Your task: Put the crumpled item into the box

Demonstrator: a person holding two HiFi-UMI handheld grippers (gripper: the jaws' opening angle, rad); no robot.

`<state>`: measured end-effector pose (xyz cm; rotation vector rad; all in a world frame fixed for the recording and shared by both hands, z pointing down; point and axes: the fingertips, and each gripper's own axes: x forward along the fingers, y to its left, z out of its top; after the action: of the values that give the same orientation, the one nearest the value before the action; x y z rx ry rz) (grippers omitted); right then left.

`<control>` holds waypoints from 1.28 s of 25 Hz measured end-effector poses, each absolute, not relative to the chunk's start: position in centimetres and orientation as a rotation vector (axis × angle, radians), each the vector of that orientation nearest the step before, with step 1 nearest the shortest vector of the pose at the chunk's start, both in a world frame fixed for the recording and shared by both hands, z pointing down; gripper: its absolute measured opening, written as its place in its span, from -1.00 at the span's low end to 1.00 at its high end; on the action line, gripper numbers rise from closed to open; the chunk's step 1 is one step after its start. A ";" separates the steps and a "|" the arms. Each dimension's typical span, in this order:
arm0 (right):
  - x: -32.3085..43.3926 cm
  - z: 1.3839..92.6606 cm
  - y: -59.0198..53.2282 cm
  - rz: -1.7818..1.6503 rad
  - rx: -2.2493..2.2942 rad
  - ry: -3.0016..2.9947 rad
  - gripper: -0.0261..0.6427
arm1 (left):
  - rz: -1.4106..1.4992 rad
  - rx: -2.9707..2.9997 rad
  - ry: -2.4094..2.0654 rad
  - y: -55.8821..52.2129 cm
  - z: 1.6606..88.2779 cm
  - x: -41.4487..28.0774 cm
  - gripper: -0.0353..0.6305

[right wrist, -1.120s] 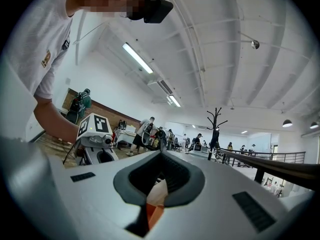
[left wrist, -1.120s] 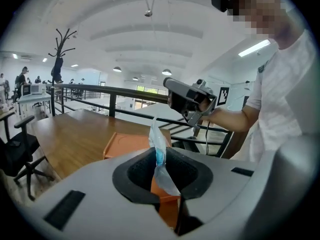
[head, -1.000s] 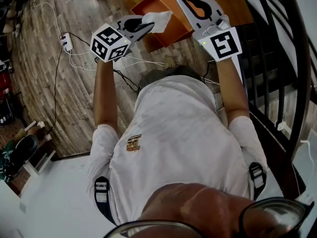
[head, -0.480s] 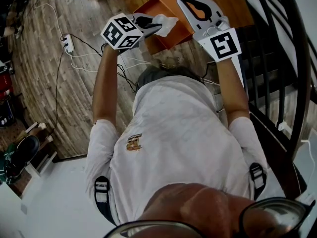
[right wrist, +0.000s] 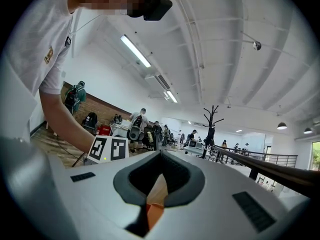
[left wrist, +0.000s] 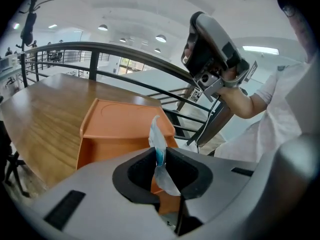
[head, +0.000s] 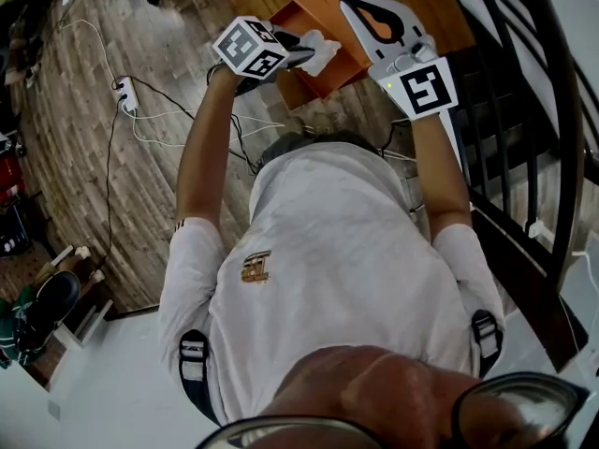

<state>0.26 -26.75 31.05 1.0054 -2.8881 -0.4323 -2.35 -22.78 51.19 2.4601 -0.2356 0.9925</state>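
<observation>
Left gripper (left wrist: 159,153): jaws clamped on crumpled tissue (left wrist: 156,134); upper centre of head view, over orange box (left wrist: 125,126)
Right gripper (right wrist: 160,156): jaws closed, empty; upper right

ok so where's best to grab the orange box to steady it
Probably a thin side wall, pinched at its rim from above: the orange box sits upright and open-topped on the wooden surface, so one jaw can drop inside, one outside.
</observation>
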 end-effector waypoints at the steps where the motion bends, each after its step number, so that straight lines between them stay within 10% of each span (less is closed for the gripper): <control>1: 0.2 31.0 -26.8 -0.435 1.009 -2.885 -0.83 | 1.002 2.449 -0.227 -22.9 51.4 -2.3 -0.67; 32: 1.9 31.4 -26.1 -0.435 1.098 -2.817 -0.83 | 1.378 2.342 -0.332 -24.7 58.1 -3.0 -0.49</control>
<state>1.89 -26.09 31.40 1.0982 -2.8167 -0.4350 -2.99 -24.68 58.12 2.3424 -0.3316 1.3779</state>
